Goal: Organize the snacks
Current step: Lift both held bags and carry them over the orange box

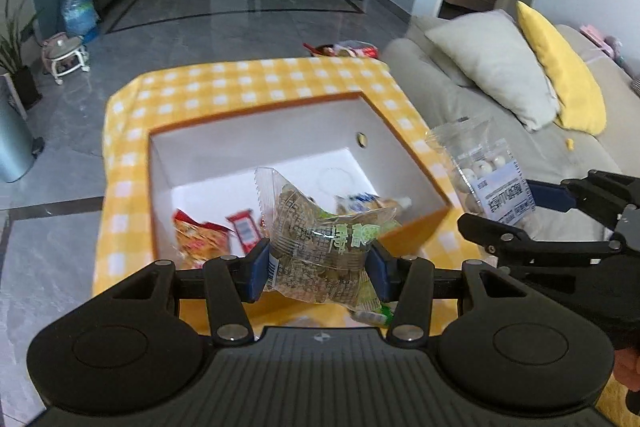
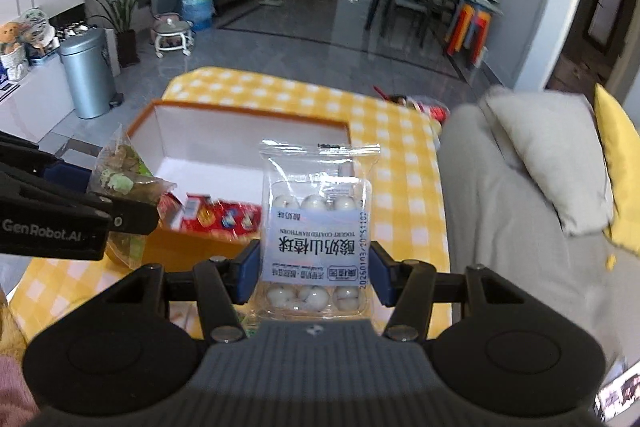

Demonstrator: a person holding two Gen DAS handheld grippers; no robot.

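Observation:
My left gripper point(image 1: 318, 273) is shut on a clear bag of brown snack squares with green print point(image 1: 316, 239), held above the near edge of an orange box with a white inside point(image 1: 256, 131). Several red packets point(image 1: 208, 235) lie in that box. My right gripper point(image 2: 314, 273) is shut on a clear pack of white yogurt-coated hawthorn balls point(image 2: 318, 227), lifted over the yellow checked tablecloth point(image 2: 404, 163) right of the box point(image 2: 240, 131). The left wrist view shows that pack point(image 1: 486, 175) and the right gripper's fingers point(image 1: 548, 195) at the right. In the right wrist view, the brown snack bag point(image 2: 120, 179) appears at the left.
A grey sofa point(image 2: 500, 211) with a grey cushion point(image 2: 548, 155) and a yellow cushion point(image 2: 618, 163) stands right of the table. A basket of snacks point(image 1: 344, 50) sits beyond the table's far edge. A metal bin point(image 2: 86, 75), water jug point(image 2: 196, 1) and plants stand on the floor at the left.

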